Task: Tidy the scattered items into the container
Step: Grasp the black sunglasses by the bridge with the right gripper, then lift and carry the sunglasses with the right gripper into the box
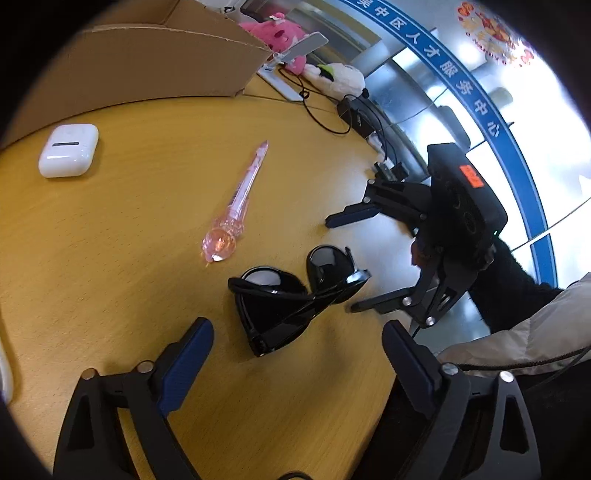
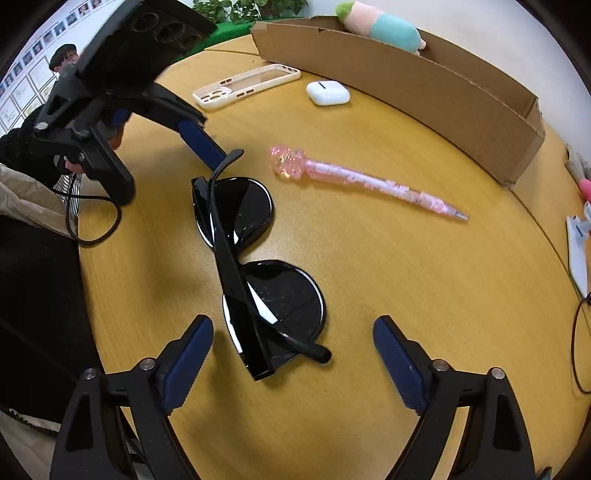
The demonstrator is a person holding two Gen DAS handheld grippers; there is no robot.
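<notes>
Container: a shallow brown cardboard box (image 2: 424,85) is seen at the far side of the table (image 2: 406,295); its inside cannot be made out, and none of the scattered items is seen in it.
Soft toy: a pink, teal and green plush (image 2: 384,27) is seen at the box's far rim; whether it lies inside or behind cannot be told.
Sunglasses: black folded sunglasses (image 2: 251,273) are laid flat on the table, near the front edge, between the two claws.
Pen: a clear pink pen (image 2: 365,181) with a moulded top is laid on the table between the sunglasses and the box, apart from both.
Earbud case: a white earbud case (image 2: 328,93) is set closed just in front of the box wall.
Phone case: a pale phone case (image 2: 246,86) is laid flat beside the earbud case.
Left claw: the left claw (image 1: 297,345) is held wide apart over the near end of the sunglasses; nothing is gripped.
Right claw: the right claw (image 2: 293,341) is held wide apart astride the nearer lens; its pads are not pressed on anything.
Table: a yellow wood-grain top with a curved edge.
Room: a glass wall with a blue lettered band (image 1: 480,107) is seen behind, with more plush toys (image 1: 288,33) and black cables (image 1: 321,110) at the table's far end.
</notes>
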